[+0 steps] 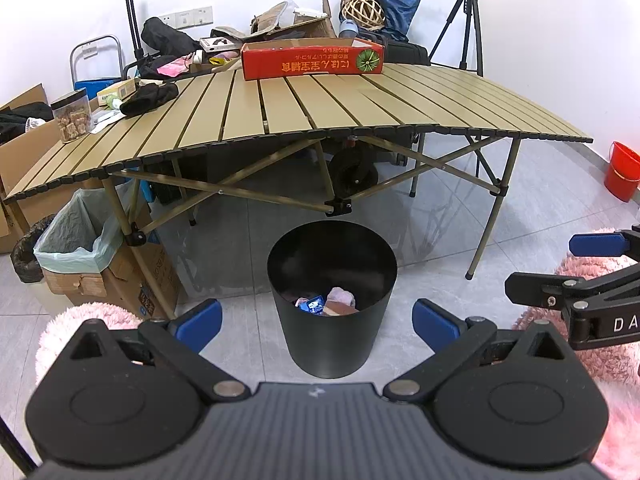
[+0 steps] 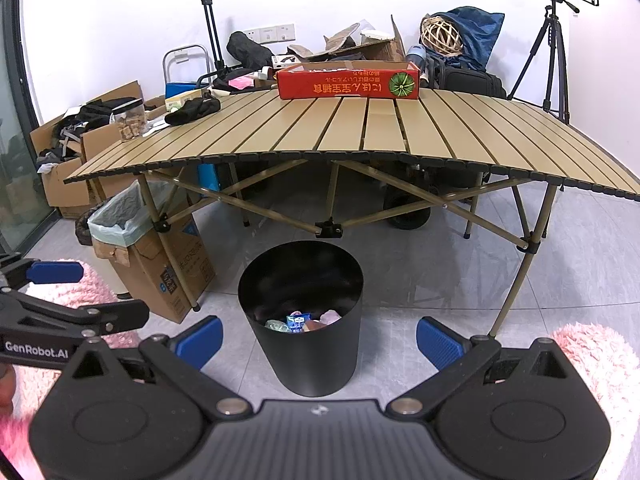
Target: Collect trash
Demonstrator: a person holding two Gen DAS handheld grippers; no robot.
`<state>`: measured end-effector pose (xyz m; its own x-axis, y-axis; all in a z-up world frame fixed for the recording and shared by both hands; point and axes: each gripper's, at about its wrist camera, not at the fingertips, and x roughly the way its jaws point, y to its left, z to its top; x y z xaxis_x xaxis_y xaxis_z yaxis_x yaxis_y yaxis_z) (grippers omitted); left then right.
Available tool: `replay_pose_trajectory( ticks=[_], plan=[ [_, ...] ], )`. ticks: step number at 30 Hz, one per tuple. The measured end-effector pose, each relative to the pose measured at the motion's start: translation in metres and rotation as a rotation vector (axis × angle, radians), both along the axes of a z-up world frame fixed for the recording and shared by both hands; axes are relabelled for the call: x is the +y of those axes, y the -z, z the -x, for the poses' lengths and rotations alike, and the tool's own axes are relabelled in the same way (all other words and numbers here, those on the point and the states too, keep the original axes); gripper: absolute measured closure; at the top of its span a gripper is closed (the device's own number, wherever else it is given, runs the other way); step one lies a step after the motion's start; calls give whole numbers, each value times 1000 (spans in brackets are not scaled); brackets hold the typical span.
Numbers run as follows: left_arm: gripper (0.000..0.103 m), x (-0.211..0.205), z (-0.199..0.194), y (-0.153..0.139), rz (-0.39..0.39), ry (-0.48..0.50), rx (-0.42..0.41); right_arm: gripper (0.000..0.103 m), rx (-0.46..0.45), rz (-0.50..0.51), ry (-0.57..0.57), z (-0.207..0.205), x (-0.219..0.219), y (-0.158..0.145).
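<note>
While both the left gripper (image 1: 317,322) and right gripper (image 2: 319,342) hang wide and empty, the trash (image 2: 304,322) lies inside the black bin (image 2: 300,344) before the folding table (image 2: 360,128). Wrappers look light, crinkly; pinch an edge.

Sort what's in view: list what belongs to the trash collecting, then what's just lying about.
Job: black bin, trash in it, left claw and right claw, both open and empty.

Lying about: red box, jar, black cloth, tripod, red bucket, lined carton.
</note>
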<state>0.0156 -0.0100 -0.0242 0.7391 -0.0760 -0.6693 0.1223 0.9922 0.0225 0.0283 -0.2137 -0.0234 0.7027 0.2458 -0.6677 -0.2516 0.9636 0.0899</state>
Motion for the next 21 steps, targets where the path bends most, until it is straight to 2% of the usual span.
replay_pose_trajectory(
  ticks=[21],
  plan=[
    [0, 1, 0, -3, -3, 3, -14, 0, 1, 0, 0, 0, 0, 0]
  ],
)
